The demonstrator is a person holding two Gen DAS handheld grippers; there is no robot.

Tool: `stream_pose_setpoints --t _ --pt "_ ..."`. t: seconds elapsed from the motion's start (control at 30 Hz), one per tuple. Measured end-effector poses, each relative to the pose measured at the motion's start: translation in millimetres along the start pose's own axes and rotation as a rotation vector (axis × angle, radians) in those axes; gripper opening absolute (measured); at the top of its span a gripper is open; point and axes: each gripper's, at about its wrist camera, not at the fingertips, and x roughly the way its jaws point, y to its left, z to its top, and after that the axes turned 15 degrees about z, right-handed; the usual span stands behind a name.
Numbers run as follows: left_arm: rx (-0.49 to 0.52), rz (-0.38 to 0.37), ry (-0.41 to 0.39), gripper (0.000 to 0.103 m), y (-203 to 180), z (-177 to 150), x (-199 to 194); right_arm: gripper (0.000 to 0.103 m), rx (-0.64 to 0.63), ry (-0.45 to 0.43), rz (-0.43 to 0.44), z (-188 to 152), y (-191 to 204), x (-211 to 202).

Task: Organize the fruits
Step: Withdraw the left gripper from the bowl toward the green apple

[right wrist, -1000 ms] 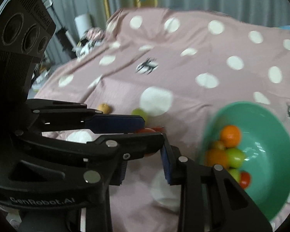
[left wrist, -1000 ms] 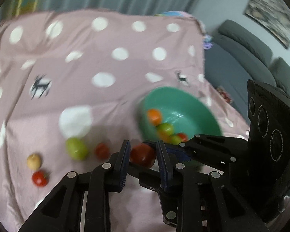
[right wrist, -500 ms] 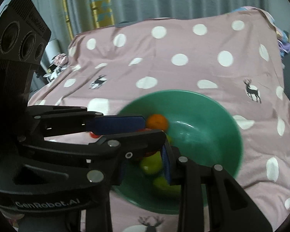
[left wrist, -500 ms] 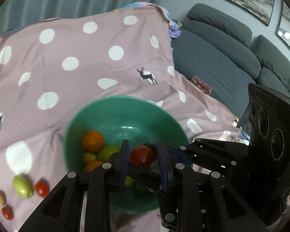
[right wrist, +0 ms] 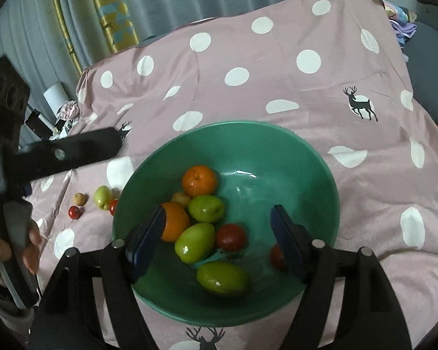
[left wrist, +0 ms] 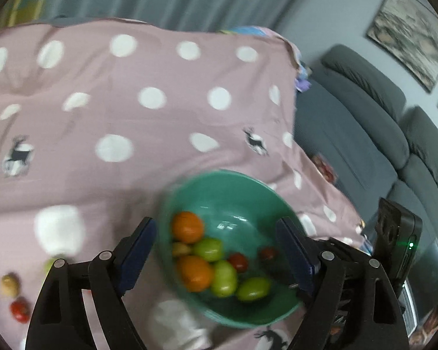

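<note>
— Both tongs over the green bowl now, see it?
— Yes. The right tongs are opening, nothing between the blue pads. The left tongs are spreading too, also empty.
— What's in the bowl?
— Two oranges on the far left side, three green fruits, a small yellowish one, and two red tomatoes near the middle and right.
— And outside it?
— On the pink dotted tabletop, left of the bowl: a green fruit, two small red ones and a tan one.

Green bowl; pink cloth, white dots, black deer.
</note>
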Motion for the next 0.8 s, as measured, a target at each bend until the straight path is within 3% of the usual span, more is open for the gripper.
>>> stream_pose_setpoints --t 0.37,0.67,0.8 --pt "-0.167 0.257 -0.033 0.088 124 -26 -58 0.075 -0.056 -0.001 0.070 -1 35 2" --pt "-0.232 0.299 0.031 0.088 163 -68 -61 0.075 -0.183 0.091 0.185 -8 92 28" --pt "-0.222 0.265 0.044 0.088 160 -73 -56 0.075 -0.240 0.154 0.221 -16 115 48"
